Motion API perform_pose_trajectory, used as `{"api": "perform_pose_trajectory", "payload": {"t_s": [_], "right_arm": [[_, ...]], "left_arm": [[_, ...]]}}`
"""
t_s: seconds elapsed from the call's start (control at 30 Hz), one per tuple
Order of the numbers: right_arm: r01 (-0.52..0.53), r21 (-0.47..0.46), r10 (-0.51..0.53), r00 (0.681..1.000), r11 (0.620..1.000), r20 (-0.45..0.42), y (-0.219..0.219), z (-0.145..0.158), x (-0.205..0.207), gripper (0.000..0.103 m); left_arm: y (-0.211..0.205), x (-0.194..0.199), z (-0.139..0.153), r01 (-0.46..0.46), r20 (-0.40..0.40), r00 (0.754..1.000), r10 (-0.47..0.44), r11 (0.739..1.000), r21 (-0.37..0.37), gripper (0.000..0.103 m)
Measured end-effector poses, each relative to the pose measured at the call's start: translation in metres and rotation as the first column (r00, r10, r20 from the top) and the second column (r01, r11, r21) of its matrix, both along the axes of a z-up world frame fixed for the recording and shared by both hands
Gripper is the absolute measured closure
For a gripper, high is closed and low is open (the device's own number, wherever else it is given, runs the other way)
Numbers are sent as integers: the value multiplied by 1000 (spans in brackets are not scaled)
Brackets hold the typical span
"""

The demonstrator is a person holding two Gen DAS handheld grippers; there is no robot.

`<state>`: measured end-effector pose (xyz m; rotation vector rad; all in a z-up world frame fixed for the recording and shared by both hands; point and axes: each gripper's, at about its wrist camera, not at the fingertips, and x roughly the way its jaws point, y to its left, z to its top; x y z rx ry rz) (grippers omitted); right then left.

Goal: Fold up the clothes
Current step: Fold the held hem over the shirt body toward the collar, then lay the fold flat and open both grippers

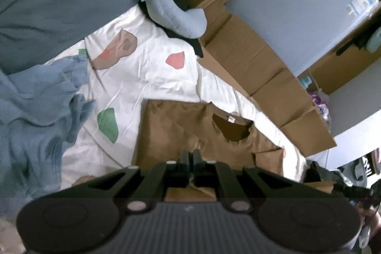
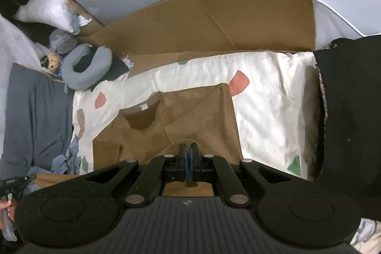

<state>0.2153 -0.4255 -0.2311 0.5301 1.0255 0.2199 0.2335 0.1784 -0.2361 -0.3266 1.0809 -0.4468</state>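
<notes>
Closest to each camera is the black body of its gripper, with the two fingers reaching forward over a brown shirt [image 1: 181, 125] that lies on the bed [image 1: 147, 77]. The left gripper [image 1: 190, 155] has its jaws pressed together on the shirt's cloth, at the lower part of the garment, and brown fabric shows under and behind the fingers. The right gripper [image 2: 188, 149] also has its jaws together on a small raised fold of the same shirt [image 2: 202, 111], which stands up like a little arch at the tips. The shirt is partly folded: in the right view one side lies turned over the front, its edge running diagonally from the jaws toward the far corner. The collar [image 1: 232, 126] with a white label is open and lies just beyond the left jaws, a little to the right. The bed cover is white with pink and green patches. A blue garment [image 1: 40, 106] is crumpled on the bed, to the left of the shirt in the left view. A grey neck pillow [image 1: 166, 8] lies at the far end of the bed, and brown cardboard [image 2: 214, 20] stands along the bed's far side.
</notes>
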Motion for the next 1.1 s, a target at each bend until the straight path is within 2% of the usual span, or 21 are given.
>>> {"api": "perform_pose_trajectory", "payload": {"t_s": [0.5, 0.73, 0.9, 1.0, 1.07, 1.1], "right_arm": [[-11, -40, 7, 997, 999, -81, 10, -89, 85, 103], [-66, -96, 55, 992, 993, -116, 14, -129, 124, 103], [-67, -110, 55, 993, 992, -105, 19, -149, 140, 103], [-62, -114, 53, 995, 992, -82, 22, -159, 147, 100], [-49, -123, 41, 997, 991, -69, 23, -162, 149, 97], [-45, -119, 37, 997, 992, -63, 23, -164, 149, 93]], "left_arm": [[-20, 79, -87, 21, -53, 998, -18, 998, 59, 101], [-30, 107, -130, 56, -64, 997, -51, 995, 81, 101], [-35, 122, -155, 55, -56, 997, -49, 994, 100, 100], [-45, 126, -166, 105, -38, 994, -100, 984, 141, 95], [-47, 125, -170, 120, -14, 993, -120, 982, 144, 76], [-45, 124, -171, 112, -4, 994, -113, 984, 140, 70]]}}
